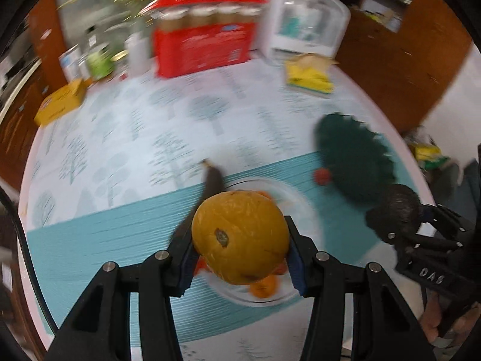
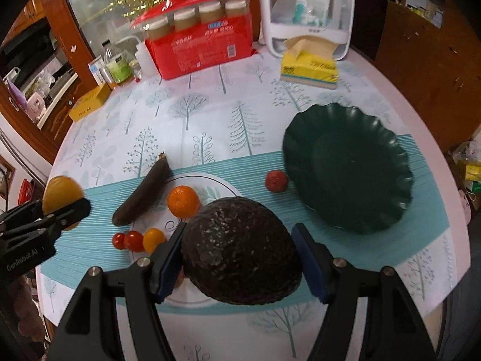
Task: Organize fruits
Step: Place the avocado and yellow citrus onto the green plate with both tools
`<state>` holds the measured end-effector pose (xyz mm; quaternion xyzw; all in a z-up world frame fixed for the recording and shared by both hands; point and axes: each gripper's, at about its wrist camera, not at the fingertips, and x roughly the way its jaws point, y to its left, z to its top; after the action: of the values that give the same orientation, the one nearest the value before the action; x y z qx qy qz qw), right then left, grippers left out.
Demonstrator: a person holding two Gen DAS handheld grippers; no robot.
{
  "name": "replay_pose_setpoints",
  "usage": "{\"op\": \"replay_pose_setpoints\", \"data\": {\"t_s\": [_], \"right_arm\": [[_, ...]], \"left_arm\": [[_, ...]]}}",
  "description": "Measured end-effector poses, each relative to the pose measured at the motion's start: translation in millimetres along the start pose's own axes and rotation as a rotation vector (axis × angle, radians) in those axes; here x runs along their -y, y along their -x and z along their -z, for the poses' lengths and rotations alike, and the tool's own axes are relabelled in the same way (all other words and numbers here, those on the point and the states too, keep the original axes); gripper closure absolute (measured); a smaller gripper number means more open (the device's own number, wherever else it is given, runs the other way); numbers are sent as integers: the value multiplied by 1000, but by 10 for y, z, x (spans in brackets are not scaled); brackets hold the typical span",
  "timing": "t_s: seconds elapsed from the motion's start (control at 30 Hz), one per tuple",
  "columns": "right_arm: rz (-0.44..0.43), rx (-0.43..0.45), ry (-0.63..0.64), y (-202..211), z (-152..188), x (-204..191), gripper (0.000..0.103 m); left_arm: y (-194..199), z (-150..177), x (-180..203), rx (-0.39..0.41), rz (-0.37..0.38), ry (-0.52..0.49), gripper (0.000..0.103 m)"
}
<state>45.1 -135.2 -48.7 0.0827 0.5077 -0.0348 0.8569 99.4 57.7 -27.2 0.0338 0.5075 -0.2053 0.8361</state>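
My left gripper is shut on a yellow-orange round fruit, held above the white plate; it also shows in the right wrist view. My right gripper is shut on a dark bumpy avocado, which also shows in the left wrist view. On the white plate lie an orange and small tomatoes, with a yellow one. A dark long fruit leans on the plate's rim. A red lychee lies beside the empty dark green plate.
At the table's back stand a red box of jars, a white organiser, a yellow tissue pack, bottles and a yellow box. Wooden cabinets surround the round table.
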Motion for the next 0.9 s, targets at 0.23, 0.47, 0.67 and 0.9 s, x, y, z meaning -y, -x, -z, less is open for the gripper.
{"op": "replay_pose_setpoints", "data": {"t_s": [0.23, 0.47, 0.67, 0.9], "right_arm": [[56, 85, -42, 530, -13, 305, 34], [74, 163, -83, 882, -86, 734, 33], [44, 180, -78, 898, -265, 1190, 34], [4, 149, 23, 680, -572, 1793, 33]], "left_arm": [[250, -211, 678, 84, 54, -147, 53], [270, -361, 1247, 95, 77, -210, 53], [129, -556, 1622, 100, 37, -156, 53], [-192, -851, 2100, 80, -48, -70, 53]]}}
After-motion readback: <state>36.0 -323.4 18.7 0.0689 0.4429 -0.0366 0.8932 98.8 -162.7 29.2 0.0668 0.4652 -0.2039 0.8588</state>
